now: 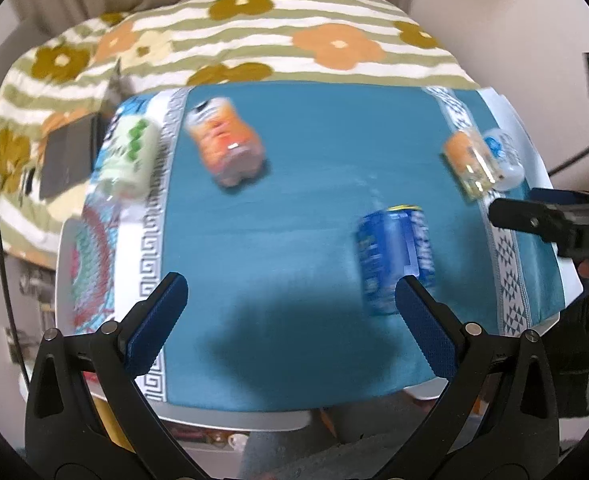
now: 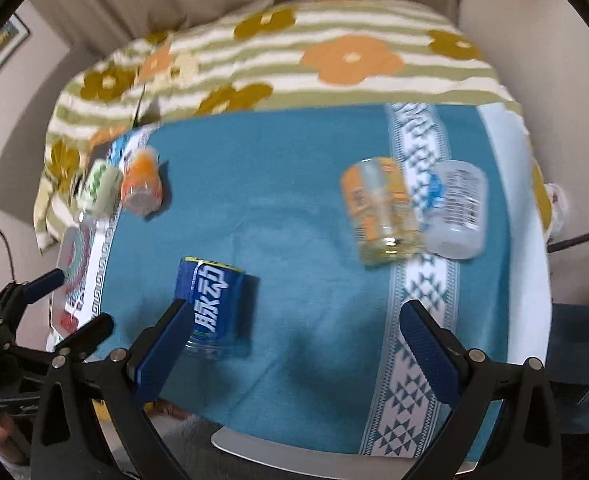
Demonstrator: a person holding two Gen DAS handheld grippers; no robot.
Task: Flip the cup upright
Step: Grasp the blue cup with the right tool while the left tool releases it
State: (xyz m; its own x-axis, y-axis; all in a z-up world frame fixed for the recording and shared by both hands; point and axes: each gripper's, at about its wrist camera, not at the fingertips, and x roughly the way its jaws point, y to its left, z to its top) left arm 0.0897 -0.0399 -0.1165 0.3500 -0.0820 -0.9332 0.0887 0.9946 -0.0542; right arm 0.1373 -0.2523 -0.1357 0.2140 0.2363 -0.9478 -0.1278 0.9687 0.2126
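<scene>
Both the left gripper [image 1: 290,300] and right gripper [image 2: 294,328] gape empty near the blue-labelled clear plastic cup [image 2: 212,308] on the teal cloth [image 2: 294,208].

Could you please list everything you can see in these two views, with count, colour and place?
Blue-labelled cup: 1, blue with white characters, upside down on the cloth, nearest the grippers.
Orange-labelled clear cups: 2, one at the right patterned band, one far left.
White translucent cup: 1, beside the right orange cup, nearer the table's right edge.
Green-patterned cup: 1, white and green, left edge of the cloth.
Tablecloth: 1, teal with white patterned bands, covering the table.
Table: 1, white, bare rim beyond the cloth.
Floral bedding: 1, striped with orange and mustard flowers, behind the table.
Left gripper: 1, black with blue pads, open above the cloth.
Right gripper: 1, same colours, open.
</scene>
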